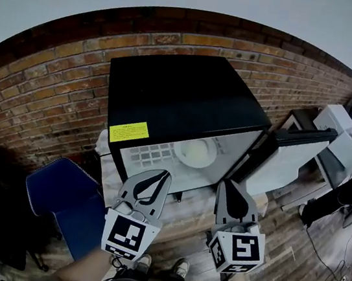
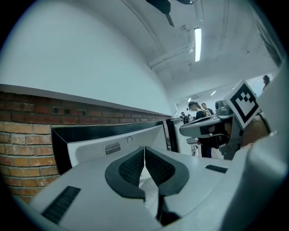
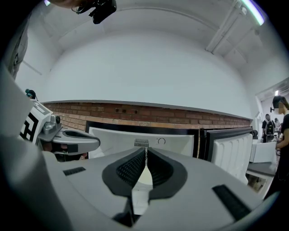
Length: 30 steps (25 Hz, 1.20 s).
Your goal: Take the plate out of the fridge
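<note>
A small black fridge [image 1: 182, 98] stands on a wooden tabletop [image 1: 184, 215] against a brick wall [image 1: 59, 86], its door [image 1: 291, 157] swung open to the right. A white plate [image 1: 195, 151] lies flat on the shelf inside, towards the right. The left gripper [image 1: 165, 175] and right gripper [image 1: 227, 185] are held side by side just in front of the opening, apart from the plate, each with its jaws closed together on nothing.
</note>
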Tool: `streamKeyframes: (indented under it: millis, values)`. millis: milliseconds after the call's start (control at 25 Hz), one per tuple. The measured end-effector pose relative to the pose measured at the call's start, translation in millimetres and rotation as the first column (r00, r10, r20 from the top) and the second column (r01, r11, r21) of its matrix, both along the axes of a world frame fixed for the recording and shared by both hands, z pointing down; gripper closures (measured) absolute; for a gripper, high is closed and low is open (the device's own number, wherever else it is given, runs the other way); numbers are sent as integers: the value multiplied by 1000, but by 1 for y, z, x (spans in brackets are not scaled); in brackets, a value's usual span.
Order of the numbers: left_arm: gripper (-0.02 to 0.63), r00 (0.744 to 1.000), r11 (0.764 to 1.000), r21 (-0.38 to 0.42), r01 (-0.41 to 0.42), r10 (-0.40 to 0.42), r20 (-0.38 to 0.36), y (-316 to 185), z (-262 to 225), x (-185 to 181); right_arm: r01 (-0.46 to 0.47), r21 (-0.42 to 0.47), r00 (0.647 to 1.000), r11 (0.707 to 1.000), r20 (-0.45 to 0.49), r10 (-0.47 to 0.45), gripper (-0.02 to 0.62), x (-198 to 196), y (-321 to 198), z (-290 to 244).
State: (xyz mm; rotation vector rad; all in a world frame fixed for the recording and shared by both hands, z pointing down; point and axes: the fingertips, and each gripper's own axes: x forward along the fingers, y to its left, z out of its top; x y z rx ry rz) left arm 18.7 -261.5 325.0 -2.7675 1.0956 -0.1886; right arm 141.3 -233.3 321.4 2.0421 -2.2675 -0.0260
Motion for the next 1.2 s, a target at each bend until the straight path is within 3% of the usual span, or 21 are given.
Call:
streamKeyframes:
  millis: [560, 640, 760, 960, 1200]
  values:
    - [586, 980, 980, -16, 198, -198, 15, -19, 5, 17, 178, -32, 983, 984, 59, -176, 563, 28, -48, 12]
    - [586, 977, 977, -18, 214, -213, 20, -22, 6, 19, 182, -37, 981, 983, 75, -179, 560, 33, -55, 15]
    - [586, 974, 974, -20, 225, -225, 29, -28, 8, 20, 187, -49, 977, 981, 117, -180, 481, 37, -65, 20]
    - [586, 972, 972, -28, 232, -231, 39, -37, 13, 24, 188, -74, 961, 979, 220, -168, 423, 42, -81, 34]
    - [586, 973, 973, -36, 228, -226, 47, -45, 19, 26, 183, -114, 926, 976, 353, -132, 408, 45, -95, 59]
